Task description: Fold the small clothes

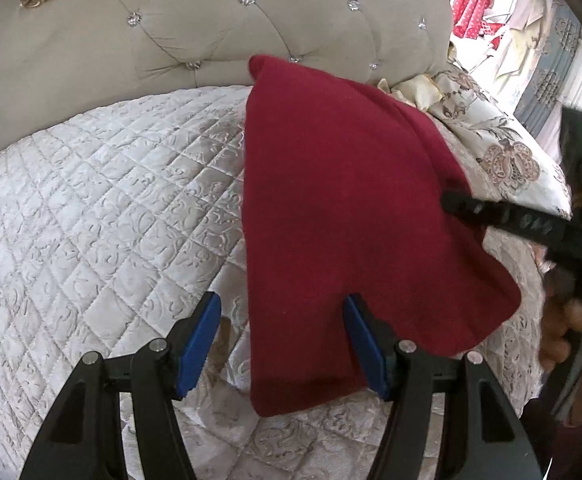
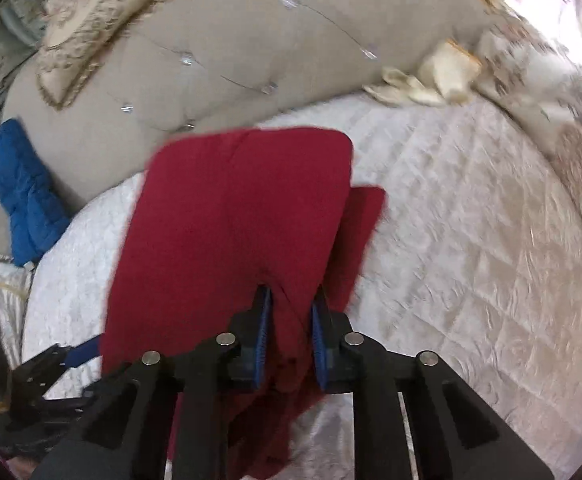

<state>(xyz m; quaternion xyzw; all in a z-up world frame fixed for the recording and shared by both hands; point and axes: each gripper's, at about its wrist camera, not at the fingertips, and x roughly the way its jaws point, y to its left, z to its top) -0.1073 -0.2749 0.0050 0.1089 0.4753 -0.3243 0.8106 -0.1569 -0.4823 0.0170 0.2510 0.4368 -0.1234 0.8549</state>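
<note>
Right now a dark red cloth (image 1: 343, 216) is lying across the middle of both views, spread over a white quilted bedspread (image 1: 103, 208). Seen by the left wrist camera, it is running from the upper centre, against the headboard (image 1: 211, 32), down to the lower centre, widening into a loose flap at the right. Through the right wrist camera it is showing as a broad rounded panel with a second, narrower layer peeking out at its right edge, and its near end is bunching into folds at the bottom of the frame.

The right gripper (image 2: 291, 320) is pinching that bunched near edge, its blue pads closed in on the fabric. From the left wrist view the same gripper is reaching in from the right edge as a blurred black bar touching the cloth's right side, with part of a hand (image 1: 571, 332) behind it, cut off by the frame. The left gripper (image 1: 283, 344) is standing wide, its fingers apart; the cloth's lower left edge is lying between them, and the right pad's tip is overlapping the red fabric, though whether it is touching is hard to tell. In the right wrist view it is only partly showing at the lower left, dark and blurred.

The beige headboard is tufted with shiny buttons. A floral pillow (image 1: 503, 152) is sitting at the right, a fringed cushion (image 2: 103, 20) at the upper left, and a blue quilted garment (image 2: 27, 196) is leaning at the left edge. The right wrist view is smeared with motion, especially toward its right side.
</note>
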